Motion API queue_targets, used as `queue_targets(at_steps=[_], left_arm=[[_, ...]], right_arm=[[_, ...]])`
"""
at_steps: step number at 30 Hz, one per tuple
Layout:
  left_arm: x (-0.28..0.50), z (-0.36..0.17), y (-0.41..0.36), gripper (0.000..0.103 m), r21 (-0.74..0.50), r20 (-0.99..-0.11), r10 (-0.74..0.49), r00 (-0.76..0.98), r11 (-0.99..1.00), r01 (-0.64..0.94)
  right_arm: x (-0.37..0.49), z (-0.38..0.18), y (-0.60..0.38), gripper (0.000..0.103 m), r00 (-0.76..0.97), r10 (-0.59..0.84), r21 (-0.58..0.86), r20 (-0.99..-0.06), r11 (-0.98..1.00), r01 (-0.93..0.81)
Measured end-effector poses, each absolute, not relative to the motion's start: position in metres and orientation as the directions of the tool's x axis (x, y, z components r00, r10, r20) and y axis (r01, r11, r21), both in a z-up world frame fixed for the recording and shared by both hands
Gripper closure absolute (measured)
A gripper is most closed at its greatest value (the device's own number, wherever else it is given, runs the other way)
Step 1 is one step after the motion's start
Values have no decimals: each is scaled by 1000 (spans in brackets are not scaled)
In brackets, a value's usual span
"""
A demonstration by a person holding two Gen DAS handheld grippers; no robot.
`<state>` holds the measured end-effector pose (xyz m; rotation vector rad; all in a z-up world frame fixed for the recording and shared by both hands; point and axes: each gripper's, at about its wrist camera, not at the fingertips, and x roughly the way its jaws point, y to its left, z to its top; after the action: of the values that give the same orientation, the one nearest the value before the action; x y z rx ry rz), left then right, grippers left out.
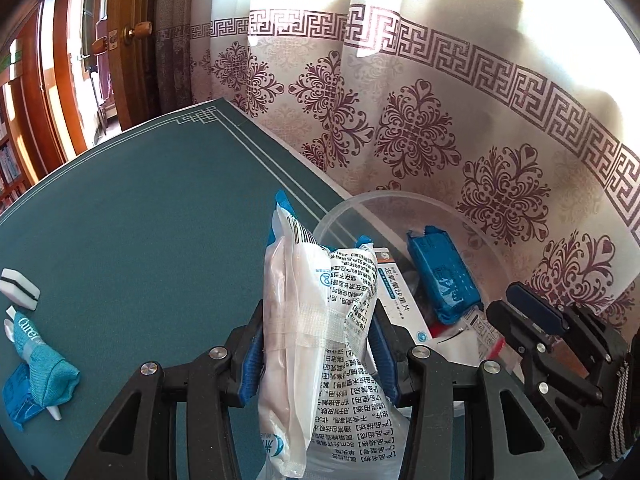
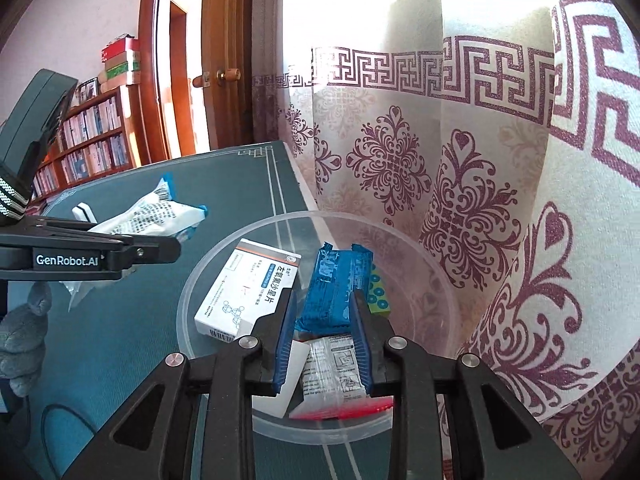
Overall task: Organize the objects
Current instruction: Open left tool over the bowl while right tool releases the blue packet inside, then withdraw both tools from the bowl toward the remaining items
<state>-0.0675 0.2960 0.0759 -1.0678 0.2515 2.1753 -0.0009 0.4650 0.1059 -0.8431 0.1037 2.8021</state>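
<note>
Your left claw [image 1: 320, 344] is clamped on a crinkly white plastic pouch [image 1: 320, 320] printed with black text, held above the felt-like teal desk [image 1: 140, 220] just beside the round translucent tub [image 2: 200, 280]. Your right claw [image 2: 324, 320] hangs over the tub, its ribbed blue pads [image 2: 285, 336] slightly parted and gripping nothing, above a glossy blue packet [image 2: 332, 292] and a white carton [image 2: 248, 288].

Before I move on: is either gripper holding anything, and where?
The left gripper clamps the white printed packet across its middle. The right gripper holds nothing, hovering over the clear tub.
</note>
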Motion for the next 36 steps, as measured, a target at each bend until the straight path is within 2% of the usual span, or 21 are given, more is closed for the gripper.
queue_targets(at_steps=[7,10,12,13,14,20,33,36], left_arm=[[-70,73,330,53,-128,-765,508,-397,-723,-679],[-75,78,344,50,-147,-757,525,-388,-716,-682],[-76,83,345,38,-167,-743,549,-384,-707,-687],[-76,85,343,26,-174,-731,559,-391,-707,-686],[-76,87,338,19,-181,-716,570,-403,-709,-682],[-85,88,310,19,-196,-705,557,-439,-749,-633],[-78,75,285,19,-117,-719,477,-506,-801,-587],[-78,73,277,18,-113,-720,464,-516,-812,-573]], right_arm=[[1,105,473,74,-819,162,51,-550,-973,-226],[0,104,472,74,-819,159,54,-552,-973,-225],[0,103,472,74,-817,157,55,-555,-973,-225],[-1,102,472,74,-815,156,56,-557,-973,-224],[-1,102,472,74,-815,155,56,-558,-973,-224],[-1,102,470,74,-817,153,59,-556,-973,-222],[1,102,462,74,-821,146,57,-551,-976,-212],[2,103,461,68,-825,143,66,-547,-975,-212]])
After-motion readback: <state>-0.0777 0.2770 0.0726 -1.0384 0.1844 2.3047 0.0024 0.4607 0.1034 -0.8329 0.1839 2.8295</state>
